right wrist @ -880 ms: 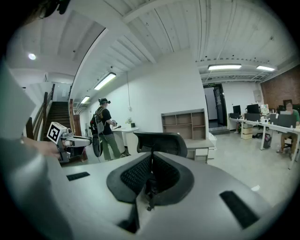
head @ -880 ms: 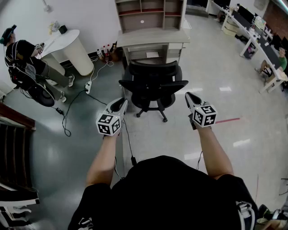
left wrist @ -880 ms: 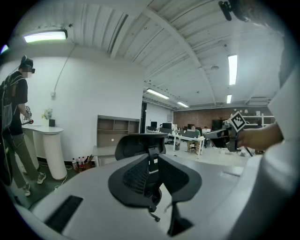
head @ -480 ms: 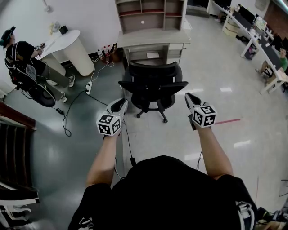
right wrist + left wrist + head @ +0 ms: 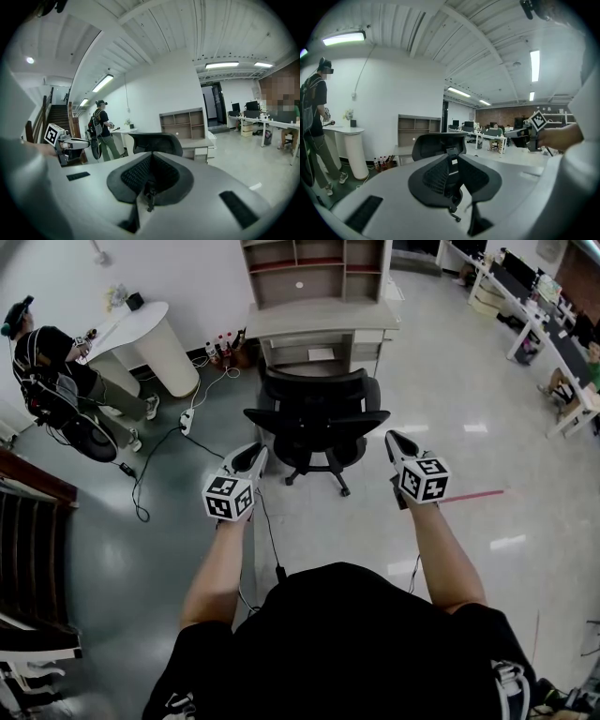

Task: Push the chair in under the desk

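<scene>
Two grippers point forward, one on either side of a black office chair (image 5: 317, 413), and neither touches it. The chair stands on the grey floor just in front of a pale desk (image 5: 281, 321) that carries a shelf unit (image 5: 314, 268). Its backrest is turned toward the person and its seat faces the desk, so it points straight away from the camera. The broad span of the backrest and armrests runs left to right across the head view, parallel to the desk's front edge. The wheeled base sits out on the open floor, nearer the person than the desk is. The left gripper (image 5: 255, 453) hangs near the chair's left armrest with a gap between them. Its jaws are all but closed, and its own view shows nothing between the pads, only the chair's back beyond them. The right gripper (image 5: 393, 439) is held level with it by the chair's right side, also apart from it. Its jaws are fully together and hold nothing. Off to the left a person (image 5: 52, 362) stands beside a round white table (image 5: 155, 334), and a cable (image 5: 141, 479) trails across the floor.
</scene>
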A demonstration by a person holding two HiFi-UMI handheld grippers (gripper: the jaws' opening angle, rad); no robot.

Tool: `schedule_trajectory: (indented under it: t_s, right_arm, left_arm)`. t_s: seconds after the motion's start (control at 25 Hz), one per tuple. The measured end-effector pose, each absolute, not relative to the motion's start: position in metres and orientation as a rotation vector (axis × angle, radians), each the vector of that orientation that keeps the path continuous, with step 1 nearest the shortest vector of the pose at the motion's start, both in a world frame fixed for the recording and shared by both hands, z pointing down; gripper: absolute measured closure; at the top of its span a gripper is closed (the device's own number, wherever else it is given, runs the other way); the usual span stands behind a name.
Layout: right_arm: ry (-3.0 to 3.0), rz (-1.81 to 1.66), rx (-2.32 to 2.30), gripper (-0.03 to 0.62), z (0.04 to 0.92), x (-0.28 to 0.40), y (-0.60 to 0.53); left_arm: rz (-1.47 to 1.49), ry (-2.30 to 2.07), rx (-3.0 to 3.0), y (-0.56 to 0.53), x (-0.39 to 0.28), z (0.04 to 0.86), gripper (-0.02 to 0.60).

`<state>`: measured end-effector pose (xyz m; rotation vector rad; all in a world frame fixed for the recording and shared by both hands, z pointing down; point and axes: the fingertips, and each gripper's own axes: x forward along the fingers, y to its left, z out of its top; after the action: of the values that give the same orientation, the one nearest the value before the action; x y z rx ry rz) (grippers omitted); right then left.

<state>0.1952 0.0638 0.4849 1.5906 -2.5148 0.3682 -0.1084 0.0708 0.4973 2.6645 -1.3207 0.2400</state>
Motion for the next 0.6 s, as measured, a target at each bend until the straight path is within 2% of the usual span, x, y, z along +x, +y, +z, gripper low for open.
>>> schedule_trajectory:
  t_s: [0.6]
  right_arm:
    - [-2.547,0.381,1.529,0.595,0.489,0.21,0.042]
  left_arm:
    - [0.269,-1.369,2.656,0.056,-0.085,0.489,0.514]
